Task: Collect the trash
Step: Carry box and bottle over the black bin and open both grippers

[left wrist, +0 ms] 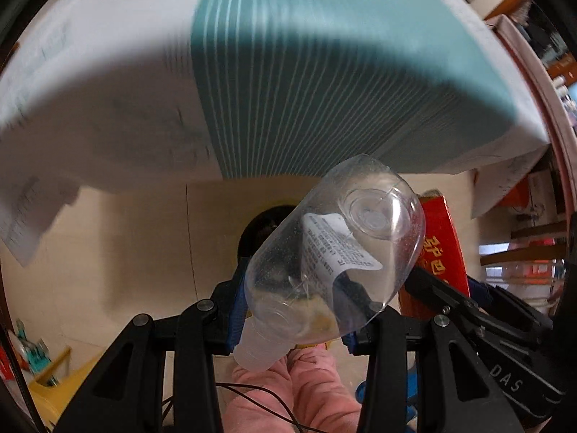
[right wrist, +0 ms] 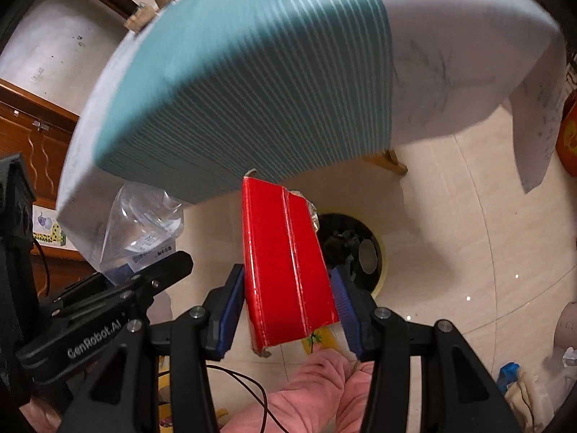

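Observation:
In the left wrist view my left gripper [left wrist: 294, 314] is shut on a clear plastic bottle [left wrist: 335, 249], which tilts with its base up and its neck down. In the right wrist view my right gripper [right wrist: 288, 303] is shut on a flattened red carton [right wrist: 285, 259], its blue pads pressing on both sides. Both hang above the floor near a round bin with a black liner [right wrist: 355, 252], whose opening [left wrist: 265, 229] shows behind the bottle. The bottle [right wrist: 144, 223] and left gripper [right wrist: 169, 263] appear left of the carton; the carton [left wrist: 443, 249] appears right of the bottle.
A table with a white cloth and a teal striped mat [left wrist: 317, 72] overhangs the bin [right wrist: 252, 90], with a wooden leg [right wrist: 391, 162] close by. A person's pink-clad legs [left wrist: 303, 389] stand below the grippers. Beige floor tiles [right wrist: 450, 234] surround the bin. Wooden cabinets [right wrist: 29, 133] stand to the left.

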A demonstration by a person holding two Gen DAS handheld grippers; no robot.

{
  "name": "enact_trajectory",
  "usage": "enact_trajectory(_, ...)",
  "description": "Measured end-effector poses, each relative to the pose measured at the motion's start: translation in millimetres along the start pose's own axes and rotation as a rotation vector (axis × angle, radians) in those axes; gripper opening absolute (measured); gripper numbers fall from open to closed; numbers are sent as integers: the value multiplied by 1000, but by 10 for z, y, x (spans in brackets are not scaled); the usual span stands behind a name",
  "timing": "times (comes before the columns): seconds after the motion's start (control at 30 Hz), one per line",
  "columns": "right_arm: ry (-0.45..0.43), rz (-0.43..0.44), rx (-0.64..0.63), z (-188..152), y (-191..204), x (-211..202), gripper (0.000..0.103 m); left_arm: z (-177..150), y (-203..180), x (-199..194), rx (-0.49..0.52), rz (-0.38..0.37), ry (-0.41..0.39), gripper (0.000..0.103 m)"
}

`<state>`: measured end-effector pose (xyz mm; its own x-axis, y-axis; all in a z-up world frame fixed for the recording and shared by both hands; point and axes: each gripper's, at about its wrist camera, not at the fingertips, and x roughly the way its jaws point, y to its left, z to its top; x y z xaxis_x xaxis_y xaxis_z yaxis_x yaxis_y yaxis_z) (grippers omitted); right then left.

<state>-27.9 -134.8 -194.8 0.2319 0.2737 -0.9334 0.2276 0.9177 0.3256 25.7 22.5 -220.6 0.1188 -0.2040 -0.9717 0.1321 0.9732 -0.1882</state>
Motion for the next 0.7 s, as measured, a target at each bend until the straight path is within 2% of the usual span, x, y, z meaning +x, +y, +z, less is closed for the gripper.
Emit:
enact_trajectory(0.3, 38, 2, 64, -171, -437, 732, 49, -146, 132, 780, -58, 12, 41, 41)
enact_trajectory(0.47, 52, 13, 108, -177, -629, 1190, 50, -187, 225, 1211, -93, -18, 71, 41)
enact_trajectory(0.7, 71, 5, 94, -132, -714, 1668, 51, -209, 306, 1687, -79, -32, 92, 44)
